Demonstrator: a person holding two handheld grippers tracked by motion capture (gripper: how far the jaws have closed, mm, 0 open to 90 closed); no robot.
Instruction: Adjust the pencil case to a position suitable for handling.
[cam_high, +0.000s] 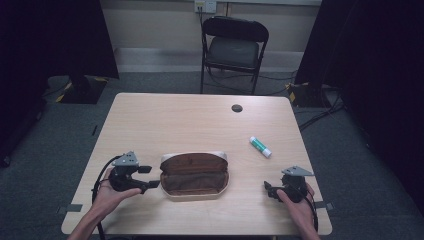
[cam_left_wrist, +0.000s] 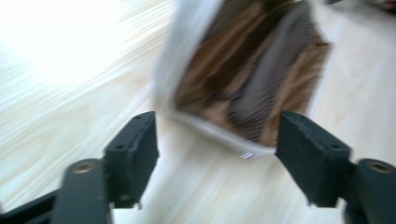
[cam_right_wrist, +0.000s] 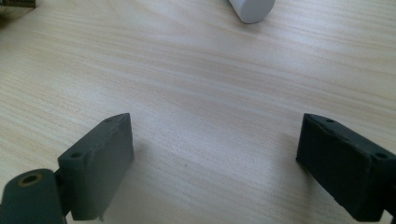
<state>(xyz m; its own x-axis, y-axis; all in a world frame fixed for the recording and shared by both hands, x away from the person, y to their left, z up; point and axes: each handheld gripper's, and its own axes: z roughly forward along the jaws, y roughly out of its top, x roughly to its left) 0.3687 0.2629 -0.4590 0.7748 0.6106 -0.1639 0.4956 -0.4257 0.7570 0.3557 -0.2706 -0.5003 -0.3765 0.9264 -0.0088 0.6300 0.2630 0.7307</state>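
An open case with a cream shell and brown lining lies at the table's front middle; its end fills the blurred left gripper view as the case. My left gripper is at the case's left end, jaws open, pointing at it, with the case's edge just ahead of the tips and the pads not pressing on it. At the front right, my right gripper rests open over bare wood. A white glue stick with a green label lies beyond it, its white end at the top of the right gripper view.
The wooden table has a dark round hole near its far edge. A black folding chair stands behind the table. Black curtains hang at both sides, with cables on the grey floor.
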